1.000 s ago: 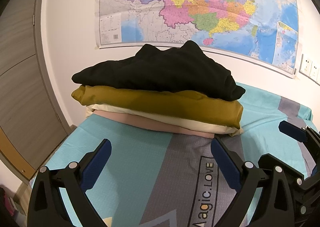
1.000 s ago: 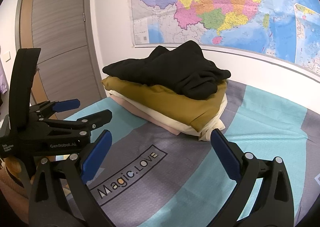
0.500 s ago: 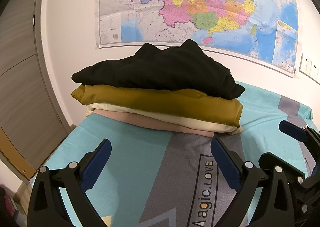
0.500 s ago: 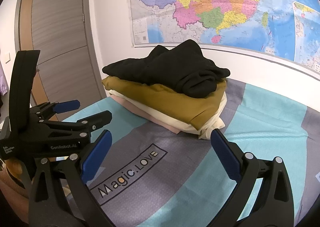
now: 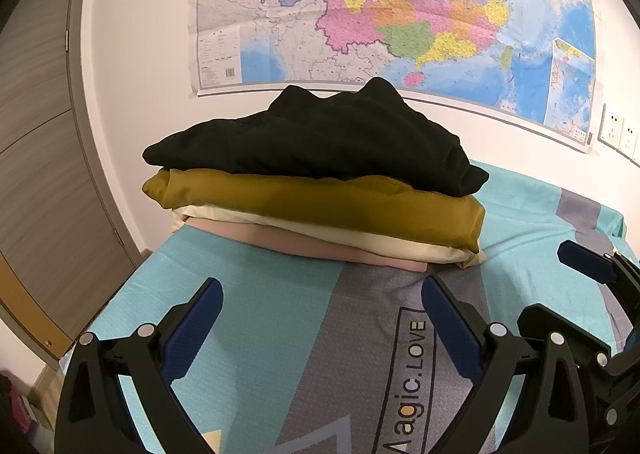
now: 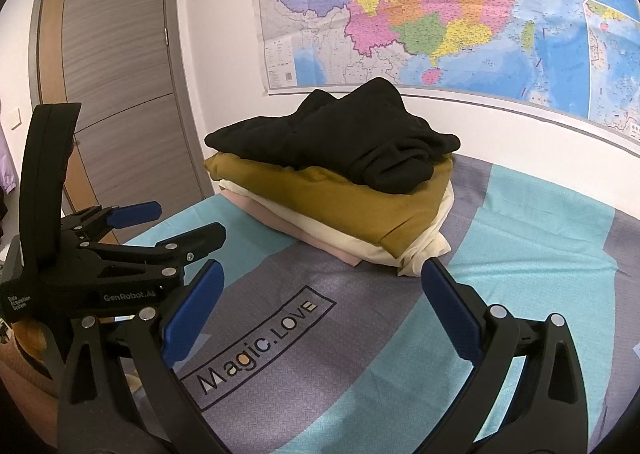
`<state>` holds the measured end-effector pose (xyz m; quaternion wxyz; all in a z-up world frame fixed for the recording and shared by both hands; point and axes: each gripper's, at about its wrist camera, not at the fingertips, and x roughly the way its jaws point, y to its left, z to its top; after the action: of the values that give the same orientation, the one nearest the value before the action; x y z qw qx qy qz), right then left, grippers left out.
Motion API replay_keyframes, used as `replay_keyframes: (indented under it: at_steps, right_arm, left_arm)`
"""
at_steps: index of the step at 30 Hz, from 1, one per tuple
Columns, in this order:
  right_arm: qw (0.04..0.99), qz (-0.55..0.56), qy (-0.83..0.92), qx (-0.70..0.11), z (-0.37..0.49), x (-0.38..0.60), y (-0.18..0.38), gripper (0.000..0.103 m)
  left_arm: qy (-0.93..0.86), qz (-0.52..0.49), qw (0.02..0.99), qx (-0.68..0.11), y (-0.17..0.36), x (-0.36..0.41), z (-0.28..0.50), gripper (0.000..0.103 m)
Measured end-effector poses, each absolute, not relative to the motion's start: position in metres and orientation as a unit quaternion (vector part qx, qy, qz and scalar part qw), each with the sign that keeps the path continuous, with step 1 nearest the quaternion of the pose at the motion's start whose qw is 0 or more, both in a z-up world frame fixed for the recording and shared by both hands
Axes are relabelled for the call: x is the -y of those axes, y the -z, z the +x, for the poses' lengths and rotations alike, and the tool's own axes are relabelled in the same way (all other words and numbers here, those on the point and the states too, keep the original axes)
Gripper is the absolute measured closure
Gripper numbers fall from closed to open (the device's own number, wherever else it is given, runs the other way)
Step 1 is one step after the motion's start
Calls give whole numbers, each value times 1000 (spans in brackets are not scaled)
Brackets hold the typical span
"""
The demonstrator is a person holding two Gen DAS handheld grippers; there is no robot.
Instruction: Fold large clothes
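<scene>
Bed cover [image 5: 280,318]: woven, finely textured; teal and grey blocks; boxed "Magic.LOVE" print near the front edge.
Wall map [image 5: 400,14]: glossy paper, multicoloured regions, blue sea; hung above the bed's far edge.
Door [image 6: 120,74]: grey wood-grain panel, past the bed's left edge.
Clothes stack [image 5: 320,210]: at the far left corner of the bed, four folded layers.
Black garment [image 5: 320,138]: top layer; thick, matte, lumpy, two peaks at the back.
Mustard garment [image 5: 320,202]: second layer; smooth, slight sheen, rounded fold.
Cream garment [image 5: 360,238]: third layer; thin, flat.
Pink garment [image 5: 304,246]: bottom layer; flat, soft.
Left gripper [image 5: 320,318]: black frame, blue pads; spread wide, empty, over the front edge, apart from the stack.
Right gripper [image 6: 320,306]: same build; spread wide, empty, just beside the left.
</scene>
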<state>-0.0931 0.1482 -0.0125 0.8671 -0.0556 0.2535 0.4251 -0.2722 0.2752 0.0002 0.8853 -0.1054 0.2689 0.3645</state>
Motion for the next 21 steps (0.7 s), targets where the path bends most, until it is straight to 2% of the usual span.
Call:
replay_keyframes:
  at_steps: [21]
  right_arm:
    - [869,-54,-421,-255,-93,-150,13,6]
  left_arm:
    - [-364,-106,885,-269,1,-274,-272,7]
